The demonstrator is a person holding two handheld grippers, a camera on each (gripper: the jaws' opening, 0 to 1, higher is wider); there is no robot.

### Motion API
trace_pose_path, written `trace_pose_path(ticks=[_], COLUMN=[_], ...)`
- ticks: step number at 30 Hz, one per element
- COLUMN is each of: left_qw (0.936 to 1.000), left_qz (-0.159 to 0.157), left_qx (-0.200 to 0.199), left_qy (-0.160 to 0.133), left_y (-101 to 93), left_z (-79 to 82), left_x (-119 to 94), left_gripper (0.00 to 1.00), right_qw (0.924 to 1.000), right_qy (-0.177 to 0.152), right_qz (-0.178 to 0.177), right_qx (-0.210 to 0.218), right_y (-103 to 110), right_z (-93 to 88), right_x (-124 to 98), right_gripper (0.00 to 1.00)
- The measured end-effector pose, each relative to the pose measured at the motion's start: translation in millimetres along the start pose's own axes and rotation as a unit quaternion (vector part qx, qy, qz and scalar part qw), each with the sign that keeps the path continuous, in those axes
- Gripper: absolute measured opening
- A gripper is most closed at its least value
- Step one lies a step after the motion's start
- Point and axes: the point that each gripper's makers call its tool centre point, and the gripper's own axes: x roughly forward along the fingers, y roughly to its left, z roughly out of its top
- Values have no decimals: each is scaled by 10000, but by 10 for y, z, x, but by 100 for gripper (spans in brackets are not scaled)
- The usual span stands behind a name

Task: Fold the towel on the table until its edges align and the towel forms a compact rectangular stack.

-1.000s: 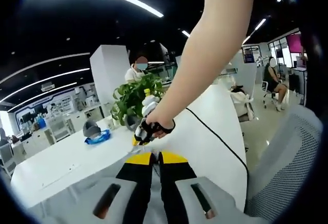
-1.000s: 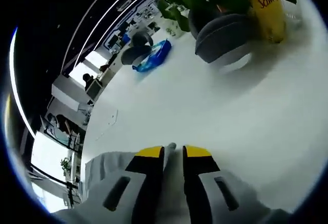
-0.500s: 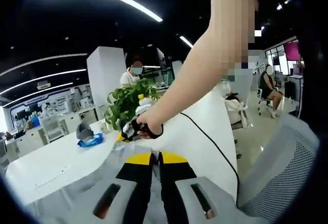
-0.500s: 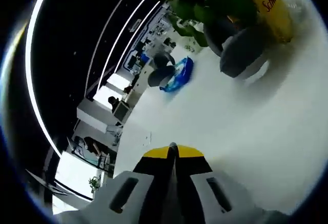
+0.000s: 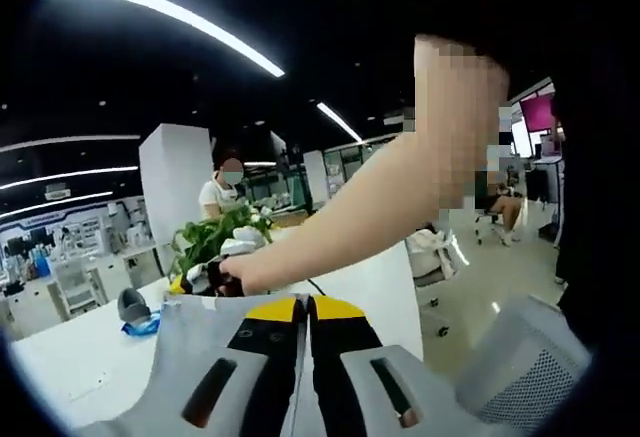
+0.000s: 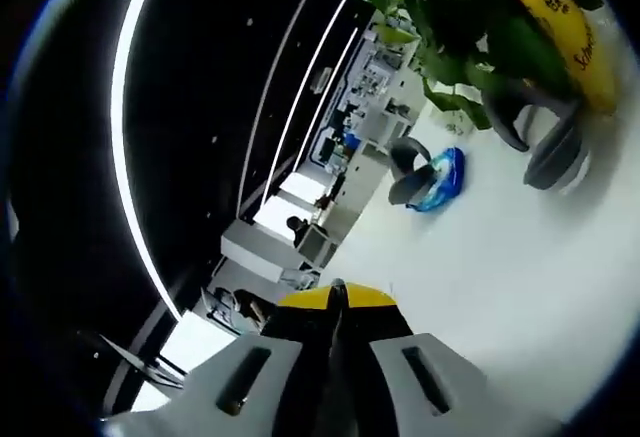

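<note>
Both claws are clamped on the towel (image 5: pixel 190 332) — left gripper (image 5: pixel 303 302), right gripper (image 6: pixel 335 292). Carry both corners level over the table (image 6: pixel 520 287) — lay edge onto edge.

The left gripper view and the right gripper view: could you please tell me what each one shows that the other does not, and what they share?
The left gripper view alone has the person's forearm reaching across to the far hand, a light grey towel lifted around the left gripper, and a mesh chair.

The right gripper view alone has a yellow bottle and the right gripper, its jaws closed on a thin edge of cloth.

Both include the white table, the green plant and a blue item on the table.
</note>
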Motion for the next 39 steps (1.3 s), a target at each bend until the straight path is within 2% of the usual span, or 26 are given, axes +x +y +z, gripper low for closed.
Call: trace_pose_path(ticks=[6, 11, 14, 18, 21, 27, 32, 36, 39], left_qw=[9999, 9999, 9997, 9991, 9989, 9974, 9963, 9952, 9956], left_qz=[-96, -94, -42, -8, -40, -104, -42, -33, 30], left_qx=[-18, 54, 130, 320, 396, 461, 458, 436, 401], left_qy=[-118, -133, -198, -268, -267, -538, -725, -871, -841], left_y=[-126, -231, -289, -352, -385, -378, -274, -205, -161], left_z=[196, 335, 488, 640, 714, 1004, 1191, 1296, 1256], left_x=[42, 71, 73, 59, 76, 187, 246, 248, 147], left_gripper=[3, 3, 3, 3, 3, 3, 3, 3, 3], right_qw=[9995, 9986, 9944, 9907, 9837, 9845, 9822, 9809, 9770], right_qy=[82, 198, 485, 760, 980, 836, 767, 750, 840], right_qz=[102, 159, 204, 219, 194, 309, 191, 146, 97], right_qx=[-293, -461, -917, -1106, -1498, -1508, -1704, -1787, -1957], right_y=[180, 340, 509, 686, 813, 1112, 1209, 1265, 1281], right_z=[85, 191, 246, 257, 332, 589, 719, 741, 669], right_x=[-204, -292, -342, -400, -456, -508, -495, -461, -442], right_gripper=[0, 0, 0, 0, 0, 0, 0, 0, 0])
